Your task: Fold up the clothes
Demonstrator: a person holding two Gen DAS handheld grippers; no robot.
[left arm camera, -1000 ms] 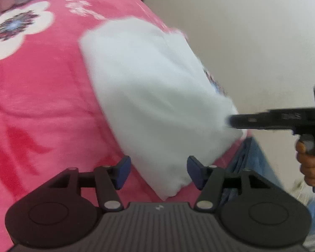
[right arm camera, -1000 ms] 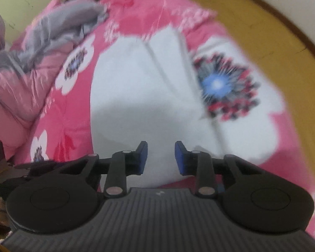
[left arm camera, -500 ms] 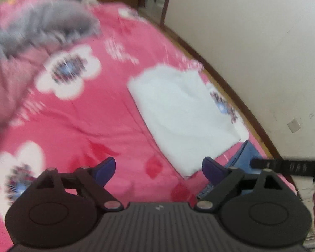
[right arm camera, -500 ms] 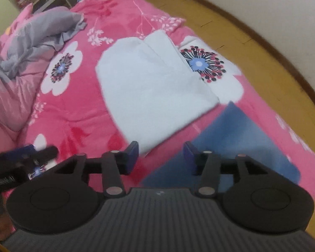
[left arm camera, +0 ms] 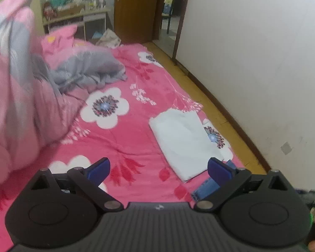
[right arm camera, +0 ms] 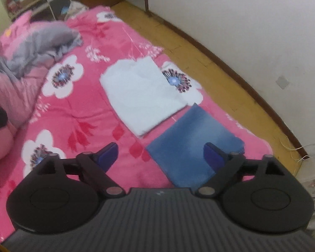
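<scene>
The left gripper (left arm camera: 158, 169) hangs above the pink floral blanket (left arm camera: 124, 138) with its blue-padded fingers (left arm camera: 98, 169) spread wide and nothing between them. The right gripper (right arm camera: 160, 154) is likewise spread wide and empty, held above the same blanket (right arm camera: 82, 113).

In the right wrist view the folded white garment (right arm camera: 139, 96) lies flat at about twelve o'clock from the gripper, beside a printed flower with a blue centre (right arm camera: 175, 80) at its two o'clock edge. The folded blue denim piece (right arm camera: 192, 145) lies just beside the white garment's near corner, at roughly one o'clock, partly behind the right finger. The left wrist view shows the white garment (left arm camera: 182, 140) at one o'clock, with only a sliver of the denim (left arm camera: 208, 185) visible by the right finger.

A grey and pink quilt (left arm camera: 31, 96) is heaped at ten o'clock. A small emblem sits on each gripper body, too small to read; no other writing is legible.
</scene>
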